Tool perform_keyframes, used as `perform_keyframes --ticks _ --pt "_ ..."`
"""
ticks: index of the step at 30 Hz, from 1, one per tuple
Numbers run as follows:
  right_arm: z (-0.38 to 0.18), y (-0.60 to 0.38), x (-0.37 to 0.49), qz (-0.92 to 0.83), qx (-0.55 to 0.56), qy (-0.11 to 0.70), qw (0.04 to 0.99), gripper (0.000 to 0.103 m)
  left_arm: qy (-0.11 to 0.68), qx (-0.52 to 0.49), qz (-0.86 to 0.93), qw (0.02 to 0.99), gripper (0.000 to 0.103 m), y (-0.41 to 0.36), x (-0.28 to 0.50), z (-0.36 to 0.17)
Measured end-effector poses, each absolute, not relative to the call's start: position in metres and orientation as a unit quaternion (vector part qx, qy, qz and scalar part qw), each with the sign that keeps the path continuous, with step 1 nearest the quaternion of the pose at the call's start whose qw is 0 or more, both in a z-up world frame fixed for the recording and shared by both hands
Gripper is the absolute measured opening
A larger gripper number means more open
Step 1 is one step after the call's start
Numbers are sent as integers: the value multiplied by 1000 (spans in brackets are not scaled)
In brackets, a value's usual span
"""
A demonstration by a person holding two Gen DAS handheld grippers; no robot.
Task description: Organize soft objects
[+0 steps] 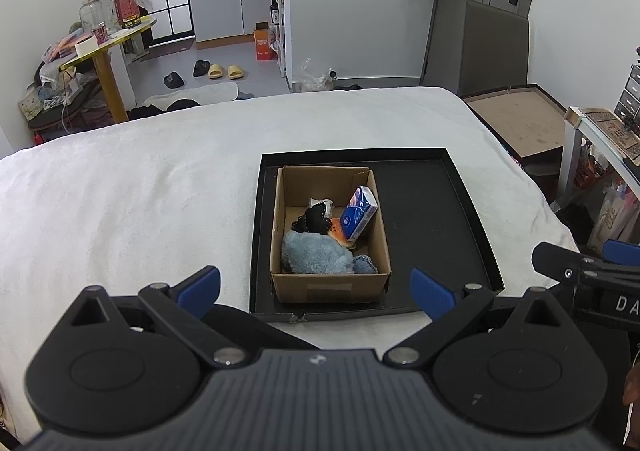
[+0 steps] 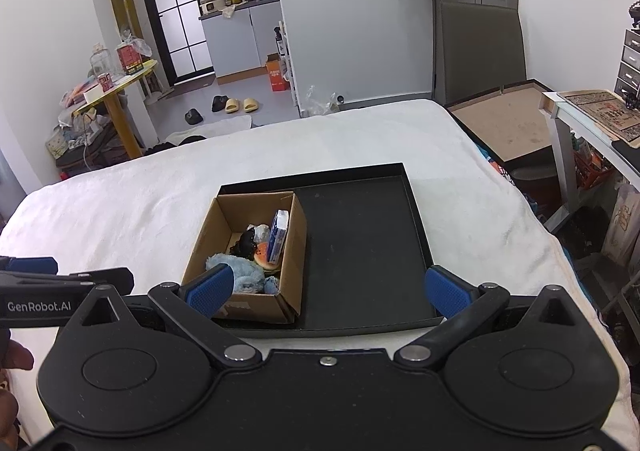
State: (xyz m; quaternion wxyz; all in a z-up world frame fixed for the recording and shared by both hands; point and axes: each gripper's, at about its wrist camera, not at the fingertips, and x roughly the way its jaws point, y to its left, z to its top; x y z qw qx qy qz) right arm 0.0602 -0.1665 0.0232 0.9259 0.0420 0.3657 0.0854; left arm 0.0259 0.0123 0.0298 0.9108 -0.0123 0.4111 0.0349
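A white blanket-covered bed [image 1: 140, 187] carries a shallow black tray [image 1: 432, 219], and a brown cardboard box [image 1: 330, 285] stands in the left part of that tray, its flaps open at the top. The right part of the tray floor is bare black.

Inside the cardboard box lie the soft things. A fluffy light-blue plush toy [image 1: 316, 253] fills the near end, with a small piece of blue denim-like cloth [image 1: 365, 263] just beside it at the near right corner. Behind the plush sits a black lacy fabric piece [image 1: 314, 219], and an orange rounded item [image 1: 339, 233] touches it on the right. A blue and white tissue pack [image 1: 360, 213] leans tilted against the right wall of the box. At the far end a small grey-white crumpled item [image 1: 325, 205] shows; what it is cannot be told.

The left hand-held gripper [image 1: 316, 291] hovers above the near edge of the tray, its blue-padded fingers [image 1: 200, 289] spread wide with nothing between them. The right hand-held gripper [image 2: 328, 289] hangs just beside it on the right, also over the near tray edge, its blue fingers [image 2: 444, 289] wide apart and holding nothing. Both are clear of the box.

On the floor beyond the bed lie yellow slippers [image 1: 226, 71].
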Motion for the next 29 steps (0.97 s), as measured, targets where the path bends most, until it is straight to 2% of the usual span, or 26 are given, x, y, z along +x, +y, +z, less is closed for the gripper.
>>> perform_keyframes --ticks 29 --pt "19 -165 61 90 31 376 922 103 414 -27 29 910 101 13 28 28"
